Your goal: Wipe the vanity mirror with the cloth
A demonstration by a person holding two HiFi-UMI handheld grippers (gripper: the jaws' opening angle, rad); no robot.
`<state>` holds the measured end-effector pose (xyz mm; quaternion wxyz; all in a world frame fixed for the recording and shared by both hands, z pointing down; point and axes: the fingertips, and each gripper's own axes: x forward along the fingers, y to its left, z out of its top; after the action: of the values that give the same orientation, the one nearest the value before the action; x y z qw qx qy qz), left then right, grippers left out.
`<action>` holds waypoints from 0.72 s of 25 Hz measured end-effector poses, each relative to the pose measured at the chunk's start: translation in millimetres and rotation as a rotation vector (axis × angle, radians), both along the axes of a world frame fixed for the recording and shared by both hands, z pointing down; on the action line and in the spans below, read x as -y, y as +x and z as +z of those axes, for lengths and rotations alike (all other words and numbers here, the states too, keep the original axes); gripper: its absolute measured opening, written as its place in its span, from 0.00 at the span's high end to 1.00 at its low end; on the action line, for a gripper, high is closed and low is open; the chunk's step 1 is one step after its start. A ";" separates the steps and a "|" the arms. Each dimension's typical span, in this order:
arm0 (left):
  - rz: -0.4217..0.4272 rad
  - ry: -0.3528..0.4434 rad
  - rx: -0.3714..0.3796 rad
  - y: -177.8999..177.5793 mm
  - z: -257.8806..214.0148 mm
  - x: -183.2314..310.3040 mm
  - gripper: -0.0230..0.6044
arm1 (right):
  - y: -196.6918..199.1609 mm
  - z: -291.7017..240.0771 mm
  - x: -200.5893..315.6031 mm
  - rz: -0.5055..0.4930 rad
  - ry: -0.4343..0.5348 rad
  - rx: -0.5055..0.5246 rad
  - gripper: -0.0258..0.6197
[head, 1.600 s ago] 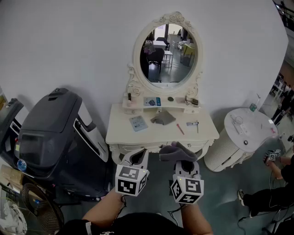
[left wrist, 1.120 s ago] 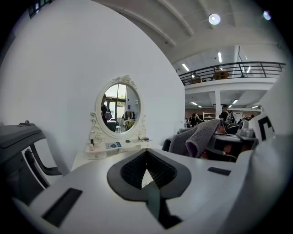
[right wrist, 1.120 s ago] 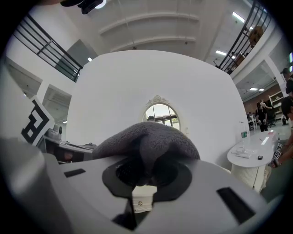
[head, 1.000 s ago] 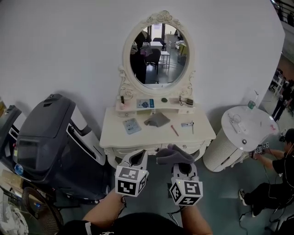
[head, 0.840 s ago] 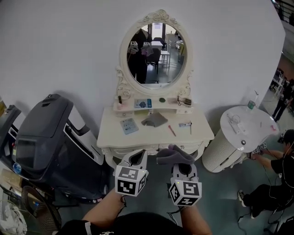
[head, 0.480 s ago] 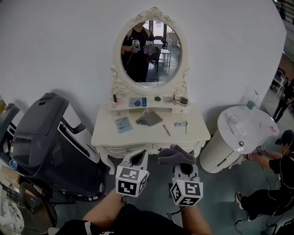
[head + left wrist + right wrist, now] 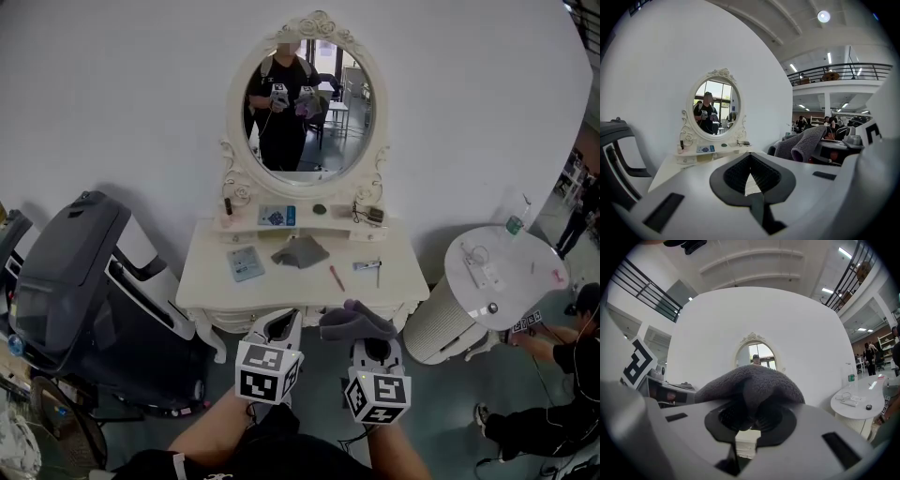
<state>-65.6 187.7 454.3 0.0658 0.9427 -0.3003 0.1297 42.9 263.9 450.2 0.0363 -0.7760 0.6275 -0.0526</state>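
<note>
The grey cloth (image 7: pixel 354 322) looks fuzzy and matt (a fleecy pile); the mirror (image 7: pixel 302 108) glass is glossy, its carved frame (image 7: pixel 236 112) and the desk (image 7: pixel 216 277) smooth painted white.

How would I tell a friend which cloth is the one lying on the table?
Find the white table under the oval mirror. Mid-top, between a pale booklet and a red pen, lies a crumpled grey cloth. Unlike the other cloth, no gripper holds it.

Vanity table (image 7: pixel 394 274) fronts the vanity mirror (image 7: pixel 305 103); black machine (image 7: pixel 66 281) left, white drum (image 7: pixel 448 323) right.
</note>
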 end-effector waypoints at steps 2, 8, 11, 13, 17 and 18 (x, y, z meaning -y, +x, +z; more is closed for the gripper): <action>0.009 -0.004 -0.002 9.0 2.2 17.5 0.95 | 5.4 1.2 16.9 0.001 -0.007 -0.008 0.89; 0.044 0.006 -0.012 40.2 -8.2 79.6 0.95 | 32.4 -7.2 74.5 0.028 -0.015 -0.027 0.89; 0.051 0.005 -0.020 51.0 -12.0 112.1 0.95 | 42.7 -12.1 105.9 0.031 -0.015 -0.039 0.89; 0.057 0.002 -0.021 56.6 -12.8 132.8 0.95 | 46.7 -14.4 126.5 0.031 -0.016 -0.044 0.89; 0.066 -0.001 -0.025 66.3 -13.1 172.5 0.95 | 54.4 -14.7 167.0 0.032 -0.024 -0.050 0.89; 0.066 -0.002 -0.026 67.1 -12.9 181.9 0.95 | 55.6 -13.9 176.8 0.032 -0.028 -0.049 0.89</action>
<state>1.6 5.8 441.4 0.0664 0.9536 -0.2679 0.1199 98.5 87.1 436.3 0.0110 -0.7875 0.6148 -0.0416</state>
